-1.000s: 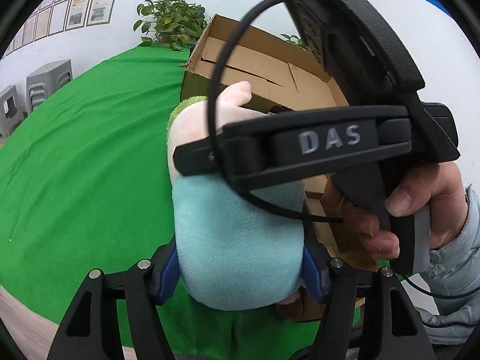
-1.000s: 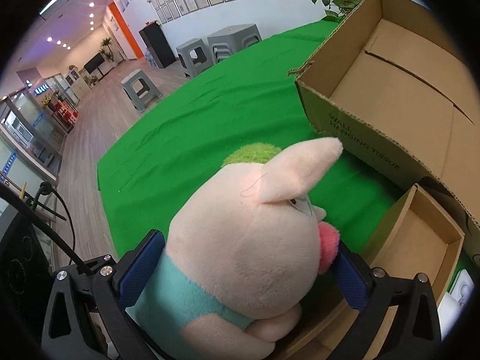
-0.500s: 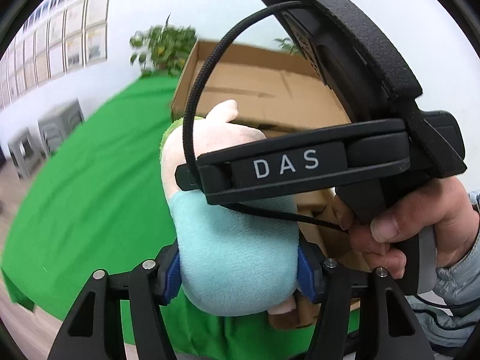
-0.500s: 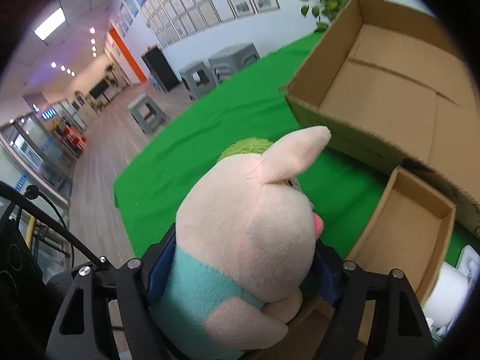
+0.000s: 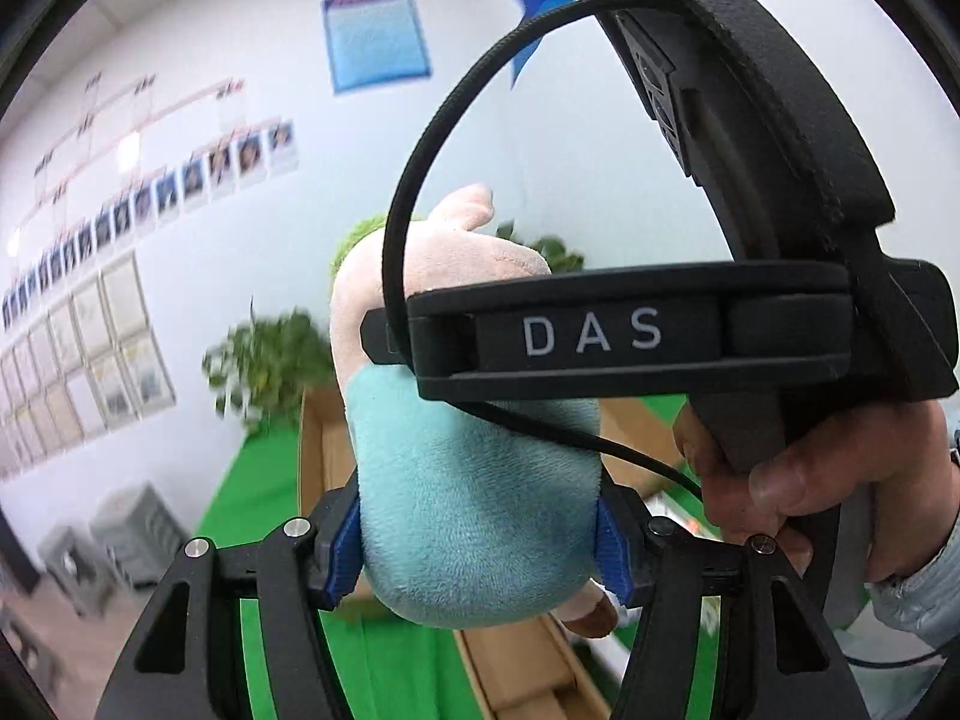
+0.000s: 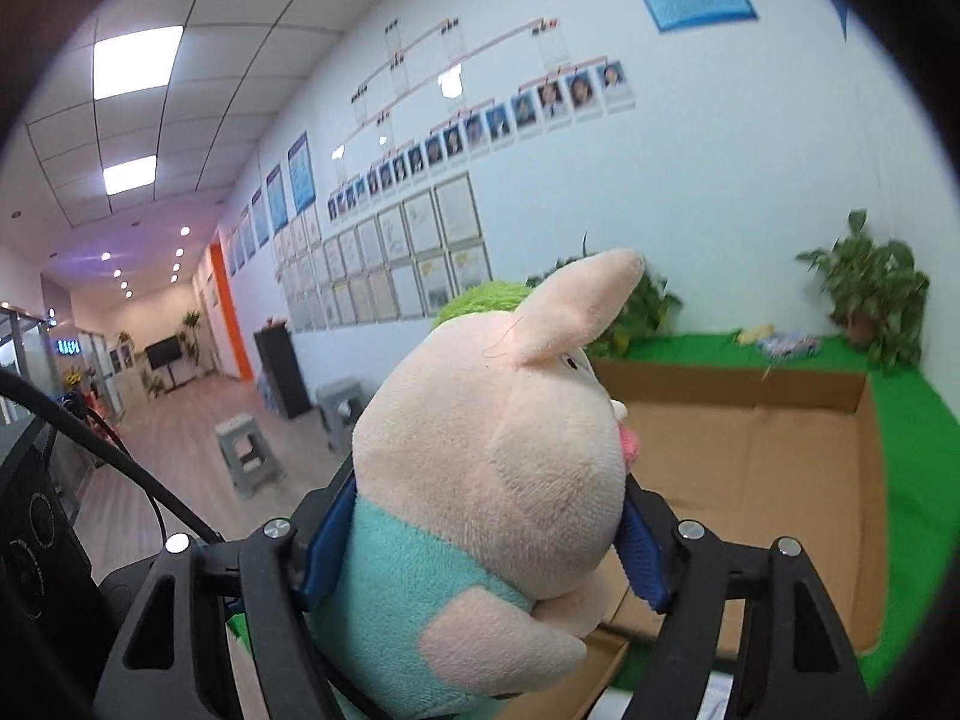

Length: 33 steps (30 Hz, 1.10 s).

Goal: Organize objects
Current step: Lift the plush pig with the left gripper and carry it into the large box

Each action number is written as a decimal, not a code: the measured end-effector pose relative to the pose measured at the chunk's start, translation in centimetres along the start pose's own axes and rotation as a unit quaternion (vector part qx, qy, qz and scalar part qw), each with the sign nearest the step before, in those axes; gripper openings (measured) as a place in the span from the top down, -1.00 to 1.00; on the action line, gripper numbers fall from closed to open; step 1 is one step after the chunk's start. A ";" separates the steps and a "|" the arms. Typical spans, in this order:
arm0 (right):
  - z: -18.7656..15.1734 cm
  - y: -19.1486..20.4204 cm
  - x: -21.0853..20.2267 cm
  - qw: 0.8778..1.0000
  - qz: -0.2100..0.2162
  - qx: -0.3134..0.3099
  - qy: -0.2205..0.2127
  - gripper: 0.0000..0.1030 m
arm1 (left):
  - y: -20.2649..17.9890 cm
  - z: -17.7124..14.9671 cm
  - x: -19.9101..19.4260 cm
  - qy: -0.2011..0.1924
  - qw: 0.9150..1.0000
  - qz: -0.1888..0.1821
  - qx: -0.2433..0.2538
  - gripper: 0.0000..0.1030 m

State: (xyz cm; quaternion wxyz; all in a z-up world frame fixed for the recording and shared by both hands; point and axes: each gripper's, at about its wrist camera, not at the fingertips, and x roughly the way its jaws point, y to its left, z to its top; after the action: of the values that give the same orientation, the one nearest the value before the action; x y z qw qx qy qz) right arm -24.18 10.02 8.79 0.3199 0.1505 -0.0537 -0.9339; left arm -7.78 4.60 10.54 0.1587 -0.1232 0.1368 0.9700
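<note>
While both grippers hang in the air above the green cloth, the plush pig (image 5: pixel 474 480) sits pinched between them, and what a two-handed hold it is! The left gripper (image 5: pixel 477 540) has its blue pads (image 5: pixel 345 546) pressed into either side of the pig's turquoise body, the fabric bulging out below the jaws. The right gripper (image 6: pixel 480 534) clamps the same toy higher up, blue pads (image 6: pixel 639 546) squeezing in around the pink head and shoulders, so neither pair of tongs is free: both are closed on the pig.

In the left wrist view the right gripper's black body, marked DAS, crosses in front of the toy, a black cable (image 5: pixel 420 180) looping over it, and a person's hand (image 5: pixel 798 480) grips its handle at the right. A pale puffy sleeve (image 5: pixel 918 600) shows at the edge.

From the right wrist view the pig faces right, one ear (image 6: pixel 576 306) pointing up, a green tuft (image 6: pixel 486 300) on top, its pink snout just showing. Beyond and below it lies an open cardboard box (image 6: pixel 750 462) on the green cloth (image 6: pixel 912 456), with potted plants (image 6: pixel 870 294) against the white wall behind. Grey stools (image 6: pixel 249 456) stand on the wooden floor to the left. The pig is clear of the box, held above its near edge.
</note>
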 end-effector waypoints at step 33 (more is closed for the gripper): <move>-8.6 -10.9 25.3 0.970 0.063 0.056 0.227 -0.43 | 22.9 -12.0 36.3 0.208 0.966 -0.026 -0.151 -0.15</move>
State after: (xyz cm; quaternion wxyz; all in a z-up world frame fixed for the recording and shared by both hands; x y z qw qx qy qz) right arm -46.79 3.01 -7.71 0.3728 0.3727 -0.0408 -0.8488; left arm -46.63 -9.94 -5.69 0.1317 -0.3480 0.0156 0.9281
